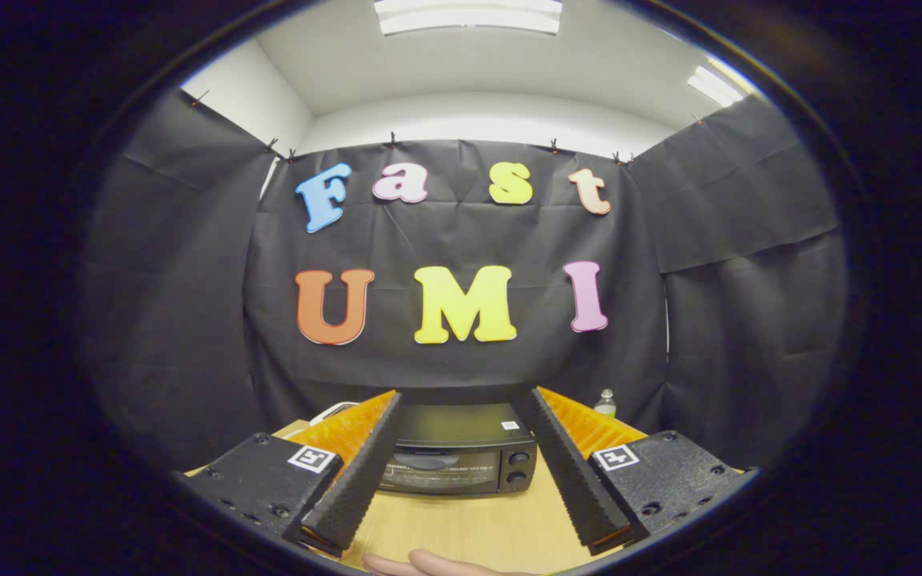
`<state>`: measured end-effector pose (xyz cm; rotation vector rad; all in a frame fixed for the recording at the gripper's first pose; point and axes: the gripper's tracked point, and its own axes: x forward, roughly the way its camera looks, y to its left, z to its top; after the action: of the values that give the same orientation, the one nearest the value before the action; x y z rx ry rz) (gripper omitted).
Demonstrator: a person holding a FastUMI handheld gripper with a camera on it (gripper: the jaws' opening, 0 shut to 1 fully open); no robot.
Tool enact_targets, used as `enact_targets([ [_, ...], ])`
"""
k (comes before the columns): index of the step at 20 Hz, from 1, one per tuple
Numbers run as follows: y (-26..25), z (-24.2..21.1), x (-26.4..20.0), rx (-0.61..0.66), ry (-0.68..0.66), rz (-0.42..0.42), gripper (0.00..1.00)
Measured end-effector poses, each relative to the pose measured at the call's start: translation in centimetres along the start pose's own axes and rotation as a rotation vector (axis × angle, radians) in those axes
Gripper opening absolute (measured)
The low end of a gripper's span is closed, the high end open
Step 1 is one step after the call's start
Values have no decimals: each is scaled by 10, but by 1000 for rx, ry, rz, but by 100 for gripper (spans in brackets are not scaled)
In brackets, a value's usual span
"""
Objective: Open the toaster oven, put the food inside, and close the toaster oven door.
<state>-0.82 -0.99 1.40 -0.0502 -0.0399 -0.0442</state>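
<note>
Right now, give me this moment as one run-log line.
tool: open, holding nothing | toaster oven: door closed, beyond the fingers on the table | bottle: behind oven | food: not seen

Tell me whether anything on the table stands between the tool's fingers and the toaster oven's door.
Nothing visible does. The tool is open, and the toaster oven sits beyond its fingers with its door shut. Bare table lies between them. A bottle stands off to the side, and fingers of a hand rest nearer the camera.

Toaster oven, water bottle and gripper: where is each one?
Toaster oven [449,468]: gripper view, on its closed glass door.
Water bottle [605,404]: gripper view, on its body.
Gripper [461,400]: gripper view, open, midway between fingertips.
</note>
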Motion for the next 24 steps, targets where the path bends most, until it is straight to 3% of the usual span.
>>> enact_targets([
  [6, -1, -8, 15, 19, 13, -26, 100],
  [13, 18, -39, 74, 113, 36, 45, 100],
  [24, 45, -143, 182, 14, 204, 58, 100],
])
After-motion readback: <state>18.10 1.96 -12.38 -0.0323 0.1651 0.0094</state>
